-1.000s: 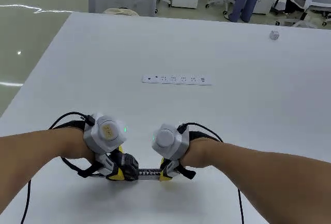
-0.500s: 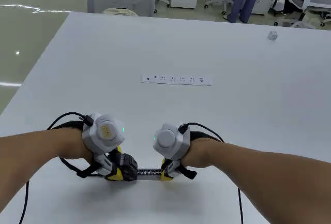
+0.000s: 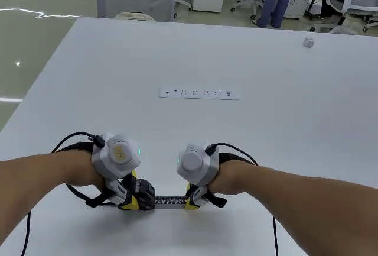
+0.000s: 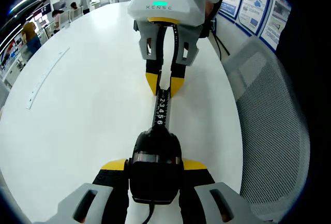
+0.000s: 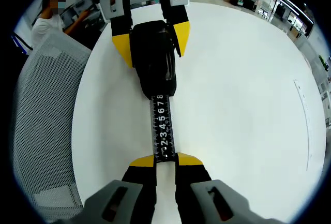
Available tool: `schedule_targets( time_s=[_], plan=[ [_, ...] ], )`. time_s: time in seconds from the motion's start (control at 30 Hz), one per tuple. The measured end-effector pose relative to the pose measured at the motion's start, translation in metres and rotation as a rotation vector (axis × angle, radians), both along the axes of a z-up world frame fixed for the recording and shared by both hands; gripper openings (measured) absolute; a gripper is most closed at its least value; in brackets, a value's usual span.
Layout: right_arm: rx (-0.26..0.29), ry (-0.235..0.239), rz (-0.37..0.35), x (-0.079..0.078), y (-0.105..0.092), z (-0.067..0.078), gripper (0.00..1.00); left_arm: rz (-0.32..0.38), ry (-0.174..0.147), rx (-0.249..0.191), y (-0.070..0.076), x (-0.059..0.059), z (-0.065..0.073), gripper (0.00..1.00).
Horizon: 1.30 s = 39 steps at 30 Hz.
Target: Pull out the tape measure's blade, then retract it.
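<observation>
Right gripper (image 5: 165, 161) rises from bottom of view, yellow-tipped fingers (image 5: 140, 163) closed on the free end of the blade (image 5: 161, 125). Blade runs straight up the view, flat and low over the white bench (image 5: 238, 89), numerals 2 to 8 readable. At its far end, the black tape measure (image 5: 153, 53), clamped between the yellow finger tips of the left gripper (image 5: 151, 39), which enters from the top. Grey mesh chair (image 5: 41, 105) beside the bench edge, left of view. Person in white top (image 5: 44, 25) behind the chair. Thin white strip (image 5: 303, 120) lies on the bench far right; detail too small to read.
</observation>
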State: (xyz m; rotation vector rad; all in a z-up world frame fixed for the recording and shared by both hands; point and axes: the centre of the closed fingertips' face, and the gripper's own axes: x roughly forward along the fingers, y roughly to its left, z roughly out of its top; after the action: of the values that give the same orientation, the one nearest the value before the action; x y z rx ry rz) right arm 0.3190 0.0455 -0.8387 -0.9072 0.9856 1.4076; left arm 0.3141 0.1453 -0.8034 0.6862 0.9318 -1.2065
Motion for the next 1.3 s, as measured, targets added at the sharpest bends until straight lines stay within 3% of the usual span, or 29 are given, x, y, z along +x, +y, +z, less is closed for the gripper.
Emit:
schedule_targets(
  time_s=[1.3],
  plan=[
    [-0.012,-0.002,-0.006,0.002,-0.018,0.0,0.11,0.0,-0.001,0.007,0.0,0.001,-0.001,0.34]
  ],
)
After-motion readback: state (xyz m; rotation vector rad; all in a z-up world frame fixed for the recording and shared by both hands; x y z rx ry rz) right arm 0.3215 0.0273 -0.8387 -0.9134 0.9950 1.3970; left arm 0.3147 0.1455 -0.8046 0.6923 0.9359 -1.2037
